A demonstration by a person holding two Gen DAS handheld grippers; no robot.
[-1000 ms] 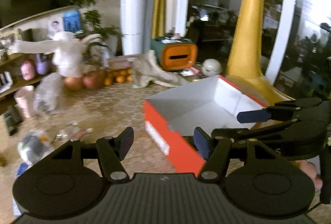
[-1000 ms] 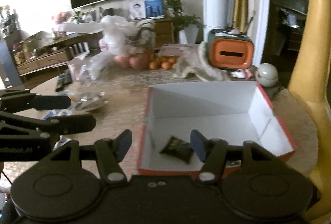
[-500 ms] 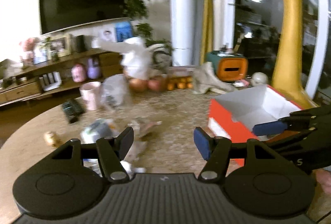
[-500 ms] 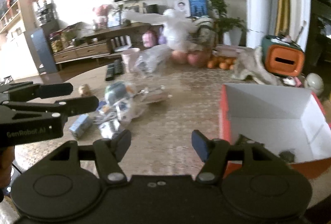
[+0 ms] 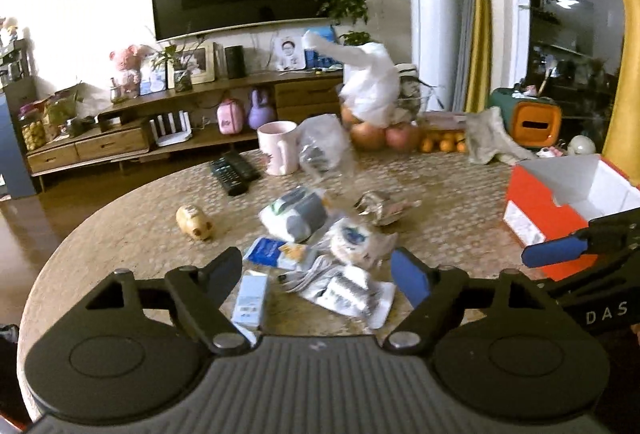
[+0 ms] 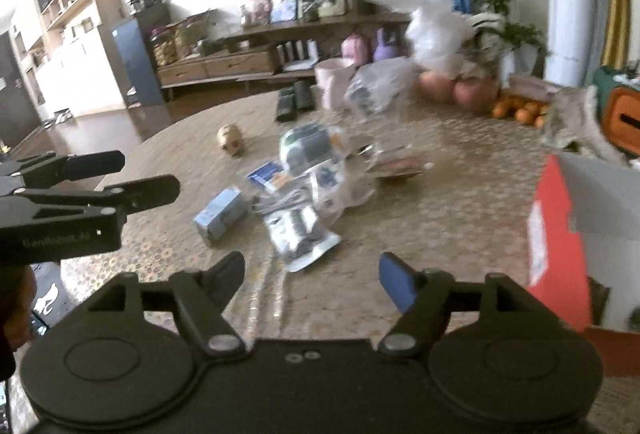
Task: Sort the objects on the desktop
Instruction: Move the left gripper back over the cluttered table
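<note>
A pile of small packets (image 5: 320, 258) lies on the round table: a clear packet (image 5: 348, 294), a light blue box (image 5: 250, 300), a white pouch (image 5: 294, 215) and a foil wrapper (image 5: 380, 205). The pile also shows in the right wrist view (image 6: 296, 193). An open orange box (image 5: 560, 201) with a white inside stands at the right; its orange wall (image 6: 556, 246) is close to my right gripper. My left gripper (image 5: 318, 274) is open and empty just above the pile. My right gripper (image 6: 312, 278) is open and empty, near the clear packet (image 6: 300, 238).
A small tan figurine (image 5: 196, 224), two remote controls (image 5: 234, 169), a pink mug (image 5: 278, 147), a clear plastic bag (image 5: 324, 149), apples and oranges (image 5: 400, 137) and an orange-and-green case (image 5: 528, 121) sit around the table. A yellow giraffe statue (image 5: 624, 53) stands behind the box.
Both grippers have swung left, away from the orange box and toward the pile of packets. Both stay open and empty.
</note>
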